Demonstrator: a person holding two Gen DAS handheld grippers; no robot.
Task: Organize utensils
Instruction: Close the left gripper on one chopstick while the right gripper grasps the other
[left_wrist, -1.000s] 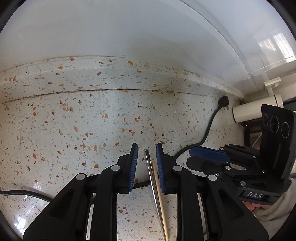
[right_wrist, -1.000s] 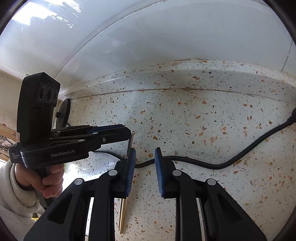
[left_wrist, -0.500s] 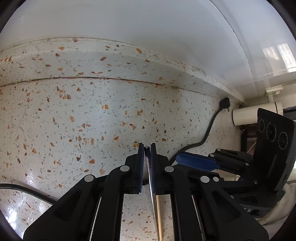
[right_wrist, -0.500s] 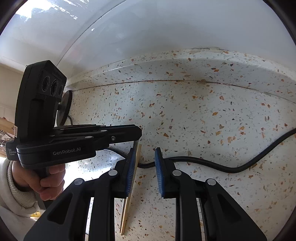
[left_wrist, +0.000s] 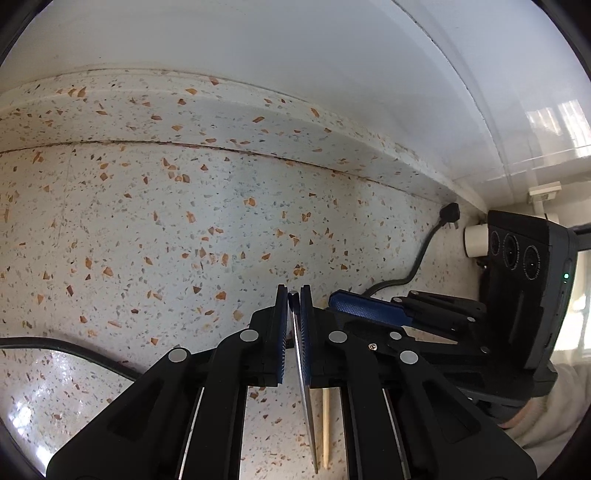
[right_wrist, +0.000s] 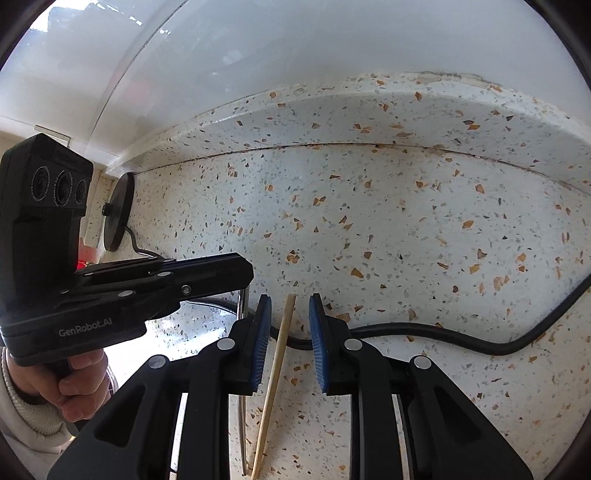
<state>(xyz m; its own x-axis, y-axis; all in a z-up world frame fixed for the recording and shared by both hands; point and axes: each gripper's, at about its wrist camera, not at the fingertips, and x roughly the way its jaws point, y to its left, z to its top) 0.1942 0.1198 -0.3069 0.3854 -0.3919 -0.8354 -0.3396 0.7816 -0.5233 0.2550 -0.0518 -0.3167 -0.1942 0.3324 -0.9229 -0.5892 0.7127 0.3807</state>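
Left wrist view: the left gripper (left_wrist: 294, 295) is clenched on a metal chopstick (left_wrist: 303, 384), its blue pads (left_wrist: 282, 332) pressed against the thin steel rod near its upper end, with barely a slit between them. The rod runs from the fingertips back down toward the camera, and just to its right lies a wooden chopstick (left_wrist: 325, 428), apart from the pads of this claw. Beyond the fingertips spreads the speckled terrazzo counter (left_wrist: 184, 221), and a black cable (left_wrist: 413, 273) curls off to the right toward a plug at the wall. The right gripper (left_wrist: 365, 308) reaches in from the right side, close beside the left one. Right wrist view — the right gripper (right_wrist: 290, 321) stands partly open, its jaws either side of the wooden chopstick (right_wrist: 279, 354) without pressing it; a gap shows on each side of the stick. The stick slants between the blue pads (right_wrist: 263, 343), upper end at the fingertips. To the left, the left gripper (right_wrist: 242, 277) holds the metal chopstick (right_wrist: 242, 306) — a hand (right_wrist: 62, 384) grips its handle. A black cable (right_wrist: 461, 339) crosses the counter behind the right claw's fingers.
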